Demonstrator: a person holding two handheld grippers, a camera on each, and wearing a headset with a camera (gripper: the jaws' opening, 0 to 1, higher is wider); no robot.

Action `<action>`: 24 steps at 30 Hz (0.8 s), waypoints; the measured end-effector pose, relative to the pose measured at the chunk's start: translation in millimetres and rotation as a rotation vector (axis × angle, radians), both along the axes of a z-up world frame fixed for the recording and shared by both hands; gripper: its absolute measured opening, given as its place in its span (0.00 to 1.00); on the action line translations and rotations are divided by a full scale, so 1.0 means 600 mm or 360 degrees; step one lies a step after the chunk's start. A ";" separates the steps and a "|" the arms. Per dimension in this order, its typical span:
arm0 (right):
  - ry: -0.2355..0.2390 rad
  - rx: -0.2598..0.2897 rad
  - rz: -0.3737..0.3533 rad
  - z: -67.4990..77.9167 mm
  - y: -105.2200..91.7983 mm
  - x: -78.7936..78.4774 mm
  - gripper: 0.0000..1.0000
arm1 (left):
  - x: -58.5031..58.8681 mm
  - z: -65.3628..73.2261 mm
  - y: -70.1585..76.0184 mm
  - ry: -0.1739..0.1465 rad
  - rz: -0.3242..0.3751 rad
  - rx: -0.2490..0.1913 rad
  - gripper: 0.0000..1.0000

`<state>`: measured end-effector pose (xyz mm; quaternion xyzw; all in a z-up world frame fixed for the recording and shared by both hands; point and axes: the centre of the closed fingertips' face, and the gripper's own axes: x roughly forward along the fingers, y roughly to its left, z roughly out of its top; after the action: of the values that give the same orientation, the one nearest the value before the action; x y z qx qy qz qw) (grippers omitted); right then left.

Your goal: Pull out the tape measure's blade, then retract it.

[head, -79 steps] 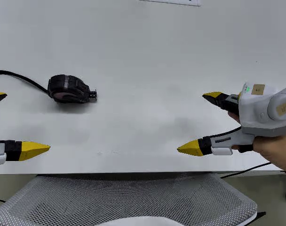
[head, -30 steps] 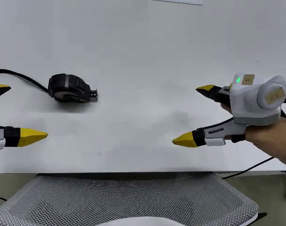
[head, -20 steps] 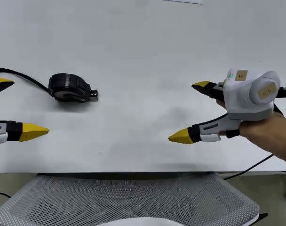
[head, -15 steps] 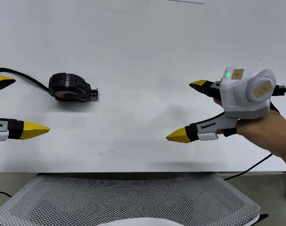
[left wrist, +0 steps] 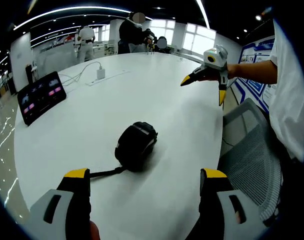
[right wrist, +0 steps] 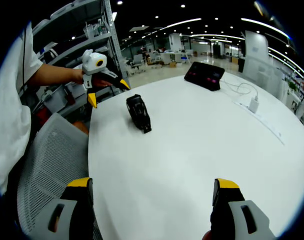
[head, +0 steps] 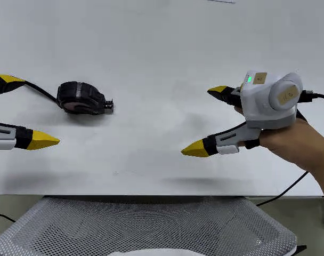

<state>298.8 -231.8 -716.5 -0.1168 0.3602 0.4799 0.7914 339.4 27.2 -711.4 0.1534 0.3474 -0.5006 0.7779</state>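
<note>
- Right gripper (head: pixel 198 121) has edged leftward since earlier, jaws spread, empty.
- Left gripper (head: pixel 40 111), body cut off at head view's edge, jaws apart.
- Tape measure (head: pixel 83 98) lies on white table (head: pixel 162 48), just ahead of Left gripper, untouched.

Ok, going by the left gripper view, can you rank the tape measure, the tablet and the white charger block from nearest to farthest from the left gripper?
1. The tape measure: straight ahead of the left gripper, lying on the table.
2. The tablet: off to the view's left, near the table's edge.
3. The white charger block: farther back, beyond the tablet, with its cable trailing.
</note>
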 end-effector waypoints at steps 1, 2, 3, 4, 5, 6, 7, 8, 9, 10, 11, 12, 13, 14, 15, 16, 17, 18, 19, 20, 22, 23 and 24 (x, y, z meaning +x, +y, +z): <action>-0.0002 -0.0001 0.0006 0.000 0.003 0.001 0.99 | 0.002 -0.002 -0.001 0.0000 -0.0011 0.0010 0.88; -0.0003 -0.0003 0.0011 -0.001 0.004 0.002 0.99 | 0.003 -0.003 -0.002 -0.0002 -0.0018 0.0015 0.88; -0.0003 -0.0005 0.0021 -0.002 0.008 0.003 0.99 | 0.004 -0.004 -0.003 -0.0002 -0.0033 0.0023 0.88; -0.0003 -0.0005 0.0027 -0.002 0.009 0.004 0.99 | 0.005 -0.005 -0.004 -0.0003 -0.0039 0.0029 0.88; -0.0003 -0.0007 0.0035 -0.003 0.013 0.005 0.99 | 0.006 -0.006 -0.006 -0.0003 -0.0052 0.0039 0.87; -0.0003 -0.0008 0.0042 -0.004 0.015 0.006 0.99 | 0.007 -0.007 -0.007 -0.0003 -0.0060 0.0045 0.87; -0.0003 -0.0009 0.0047 -0.005 0.016 0.007 0.99 | 0.008 -0.008 -0.007 -0.0003 -0.0067 0.0051 0.87; -0.0002 -0.0009 0.0054 -0.005 0.019 0.008 0.99 | 0.009 -0.010 -0.008 -0.0004 -0.0076 0.0060 0.87; -0.0001 -0.0008 0.0059 -0.005 0.021 0.009 0.99 | 0.010 -0.012 -0.009 -0.0006 -0.0078 0.0062 0.87; -0.0002 -0.0008 0.0066 -0.006 0.024 0.011 0.99 | 0.011 -0.014 -0.010 -0.0003 -0.0083 0.0070 0.87; -0.0001 -0.0009 0.0071 -0.007 0.025 0.012 0.99 | 0.012 -0.015 -0.011 -0.0001 -0.0088 0.0071 0.87; -0.0002 -0.0009 0.0076 -0.008 0.027 0.013 0.99 | 0.012 -0.017 -0.011 0.0001 -0.0096 0.0075 0.86; -0.0002 -0.0008 0.0082 -0.008 0.030 0.015 0.99 | 0.013 -0.020 -0.012 0.0002 -0.0109 0.0085 0.86; -0.0002 -0.0007 0.0086 -0.008 0.031 0.017 0.99 | 0.014 -0.022 -0.012 0.0003 -0.0118 0.0094 0.86; -0.0001 -0.0007 0.0094 -0.009 0.034 0.018 0.99 | 0.016 -0.023 -0.013 -0.0001 -0.0134 0.0104 0.86; -0.0002 -0.0007 0.0097 -0.010 0.035 0.020 0.99 | 0.017 -0.024 -0.014 0.0000 -0.0143 0.0109 0.86; -0.0003 -0.0008 0.0101 -0.011 0.036 0.021 0.99 | 0.019 -0.025 -0.015 0.0000 -0.0148 0.0112 0.85; -0.0001 -0.0008 0.0107 -0.012 0.038 0.022 0.99 | 0.022 -0.026 -0.017 0.0001 -0.0156 0.0116 0.85; -0.0001 -0.0008 0.0111 -0.012 0.039 0.024 0.99 | 0.024 -0.027 -0.018 0.0001 -0.0161 0.0119 0.85; -0.0002 -0.0009 0.0116 -0.013 0.041 0.026 0.99 | 0.027 -0.027 -0.020 0.0000 -0.0167 0.0120 0.85; 0.0000 -0.0005 0.0120 -0.013 0.043 0.026 0.99 | 0.030 -0.029 -0.022 0.0003 -0.0176 0.0124 0.85; 0.0001 -0.0003 0.0123 -0.014 0.044 0.027 0.99 | 0.033 -0.030 -0.023 0.0002 -0.0185 0.0126 0.85; 0.0000 -0.0002 0.0127 -0.014 0.045 0.028 0.99 | 0.034 -0.031 -0.024 0.0005 -0.0189 0.0129 0.85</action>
<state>315.6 -204.6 -725.0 -0.1315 0.3557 0.5108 0.7715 359.5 12.6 -729.7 0.2044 0.3588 -0.5317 0.7395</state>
